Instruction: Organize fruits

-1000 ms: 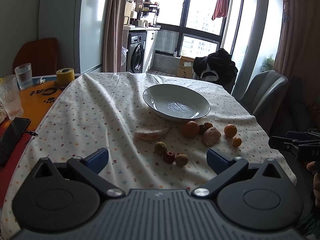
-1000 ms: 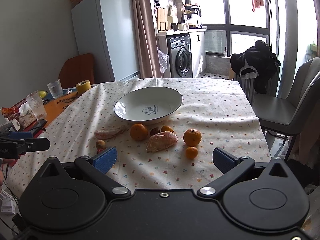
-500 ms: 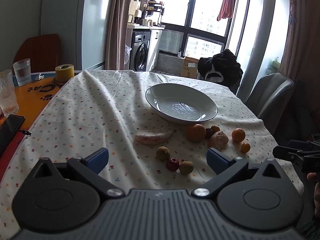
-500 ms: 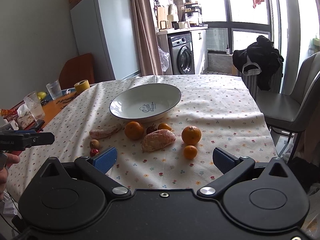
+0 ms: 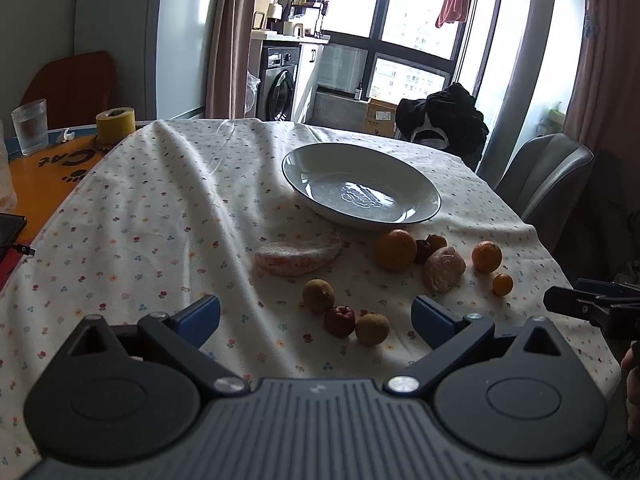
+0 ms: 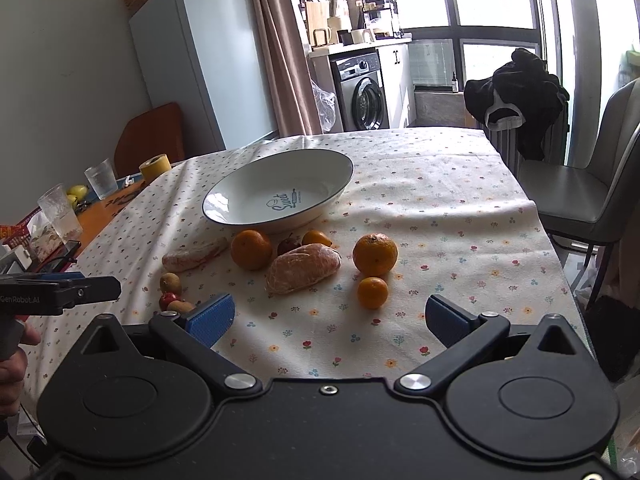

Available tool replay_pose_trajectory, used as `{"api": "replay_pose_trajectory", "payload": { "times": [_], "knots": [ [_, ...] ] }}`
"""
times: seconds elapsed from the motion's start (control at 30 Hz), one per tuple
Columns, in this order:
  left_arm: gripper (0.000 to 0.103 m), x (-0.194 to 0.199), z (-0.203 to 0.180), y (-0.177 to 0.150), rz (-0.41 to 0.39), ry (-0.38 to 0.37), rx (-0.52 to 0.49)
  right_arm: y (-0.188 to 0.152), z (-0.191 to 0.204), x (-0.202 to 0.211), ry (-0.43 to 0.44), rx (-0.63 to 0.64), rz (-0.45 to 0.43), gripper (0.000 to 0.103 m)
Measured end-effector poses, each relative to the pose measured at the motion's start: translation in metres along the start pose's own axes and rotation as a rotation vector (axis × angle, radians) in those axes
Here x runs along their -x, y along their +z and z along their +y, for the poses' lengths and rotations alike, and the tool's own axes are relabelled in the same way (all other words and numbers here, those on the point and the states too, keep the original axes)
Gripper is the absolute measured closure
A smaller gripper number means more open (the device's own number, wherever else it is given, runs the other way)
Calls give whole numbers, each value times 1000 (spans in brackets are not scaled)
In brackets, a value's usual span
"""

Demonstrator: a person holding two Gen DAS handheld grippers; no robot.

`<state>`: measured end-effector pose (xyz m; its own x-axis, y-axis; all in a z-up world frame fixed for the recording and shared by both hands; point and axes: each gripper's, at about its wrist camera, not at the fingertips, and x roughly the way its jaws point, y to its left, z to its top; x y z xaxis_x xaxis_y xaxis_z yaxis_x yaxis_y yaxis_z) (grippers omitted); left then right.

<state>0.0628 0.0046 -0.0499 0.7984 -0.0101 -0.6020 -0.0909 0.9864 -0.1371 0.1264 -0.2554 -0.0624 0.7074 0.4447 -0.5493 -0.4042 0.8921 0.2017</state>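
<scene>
We held the left gripper (image 5: 316,314) and right gripper (image 6: 330,316) wide open and empty short of the loose fruit, since the shallow white dark-rimmed ceramic bowl (image 6: 336,184) stood empty behind it.

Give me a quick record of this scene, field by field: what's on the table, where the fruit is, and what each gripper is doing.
surface: table with flowered cloth
bowl: empty, upright, behind the fruit
oranges: two large, two small
peeled segments: two, on the cloth
small fruits: two brownish, one red, nearest the left gripper
fruit in bowl: none
left gripper: open, holding nothing
right gripper: open, holding nothing
off the cloth: tape roll, glass
</scene>
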Motion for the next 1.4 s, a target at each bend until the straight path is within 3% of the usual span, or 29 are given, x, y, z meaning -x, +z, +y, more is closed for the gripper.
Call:
{"api": "replay_pose_trajectory", "payload": {
  "times": [0.27, 0.47, 0.67, 1.03, 1.4],
  "knots": [
    [7, -21, -1, -3, 31, 9, 10, -5, -9, -20, 10, -11, 38, 0],
    [23, -39, -5, -5, 70, 4, 11, -8, -14, -30, 27, -15, 37, 3],
    [37, -51, -12, -7, 88, -12, 10, -8, -20, -39, 47, -28, 63, 20],
    [70, -58, -4, 1, 94, -12, 60, -4, -23, -53, 73, -34, 70, 36],
    [78, -66, -6, -8, 103, -3, 55, -2, -26, -66, 17, -26, 75, 53]
  ]
}}
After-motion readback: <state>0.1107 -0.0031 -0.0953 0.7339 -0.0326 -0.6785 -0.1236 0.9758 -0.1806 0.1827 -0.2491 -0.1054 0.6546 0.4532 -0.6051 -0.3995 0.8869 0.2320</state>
